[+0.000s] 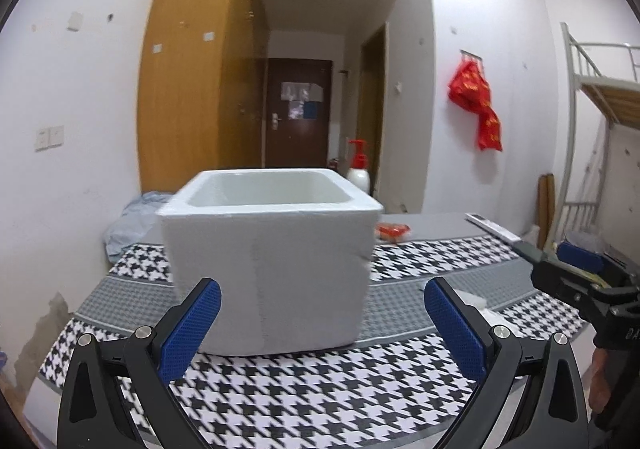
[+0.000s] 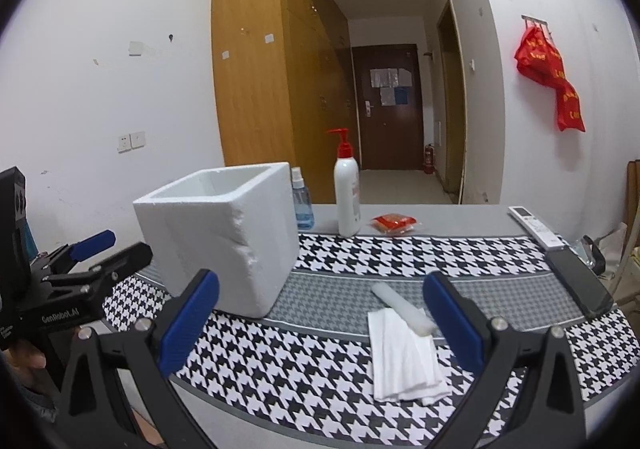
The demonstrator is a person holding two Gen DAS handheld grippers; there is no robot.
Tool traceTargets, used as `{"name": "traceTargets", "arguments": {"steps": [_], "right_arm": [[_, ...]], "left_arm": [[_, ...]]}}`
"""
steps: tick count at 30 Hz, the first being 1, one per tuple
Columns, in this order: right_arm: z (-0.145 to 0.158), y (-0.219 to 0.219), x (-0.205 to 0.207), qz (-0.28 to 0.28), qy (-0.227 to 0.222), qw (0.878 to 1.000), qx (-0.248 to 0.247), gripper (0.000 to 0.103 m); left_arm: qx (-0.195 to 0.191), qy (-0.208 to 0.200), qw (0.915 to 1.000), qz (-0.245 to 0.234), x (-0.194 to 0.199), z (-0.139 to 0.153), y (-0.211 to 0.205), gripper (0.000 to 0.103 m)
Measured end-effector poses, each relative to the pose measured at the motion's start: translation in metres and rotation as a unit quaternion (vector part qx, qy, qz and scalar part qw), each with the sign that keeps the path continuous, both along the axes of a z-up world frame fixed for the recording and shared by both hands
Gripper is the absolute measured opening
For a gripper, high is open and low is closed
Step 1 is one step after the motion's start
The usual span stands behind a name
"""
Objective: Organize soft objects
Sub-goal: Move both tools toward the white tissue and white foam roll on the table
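Houndstooth cloth (image 2: 320, 369) under both grippers' wide-open, empty jaws.

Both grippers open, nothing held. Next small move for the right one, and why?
Probably lower the right gripper onto the white foam roll lying on the folded tissue: it sits just ahead between the open jaws, and the foam box stands open nearby.

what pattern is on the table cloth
Black-and-white houndstooth with grey bands on the table cloth; clearest in the right wrist view.
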State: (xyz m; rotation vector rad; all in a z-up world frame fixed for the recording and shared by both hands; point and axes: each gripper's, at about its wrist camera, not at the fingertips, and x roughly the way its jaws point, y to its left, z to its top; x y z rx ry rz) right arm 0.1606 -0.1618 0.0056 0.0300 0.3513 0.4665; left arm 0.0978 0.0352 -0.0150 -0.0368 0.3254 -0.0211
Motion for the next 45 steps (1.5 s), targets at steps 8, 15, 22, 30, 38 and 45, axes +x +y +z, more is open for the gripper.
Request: {"name": "traceTargets", "arguments": {"steps": [8, 15, 22, 30, 38, 45], "right_arm": [[-0.009, -0.026, 0.003, -0.031, 0.019, 0.999, 0.005, 0.103], [-0.015, -0.055, 0.006, -0.058, 0.031, 0.998, 0.013, 0.103], [-0.027, -0.073, 0.012, -0.071, 0.037, 0.997, 0.001, 0.103], [-0.039, -0.091, 0.029, -0.068, 0.063, 0.996, 0.008, 0.103], [-0.053, -0.089, 0.037, -0.046, 0.087, 0.995, -0.008, 0.103], [-0.06, -0.089, 0.04, -0.034, 0.103, 0.994, -0.002, 0.103]], "left_arm": [[-0.001, 0.022, 0.9984, -0.052, 0.019, -0.009, -0.03, 0.102], [0.013, 0.032, 0.9955, -0.088, 0.035, -0.012, -0.057, 0.102], [0.031, 0.054, 0.9919, -0.111, 0.05, -0.018, -0.087, 0.102], [0.031, 0.08, 0.9901, -0.111, 0.062, -0.026, -0.108, 0.102], [0.037, 0.094, 0.9894, -0.105, 0.074, -0.029, -0.114, 0.102], [0.03, 0.106, 0.9865, -0.121, 0.093, -0.029, -0.118, 0.102]]}}
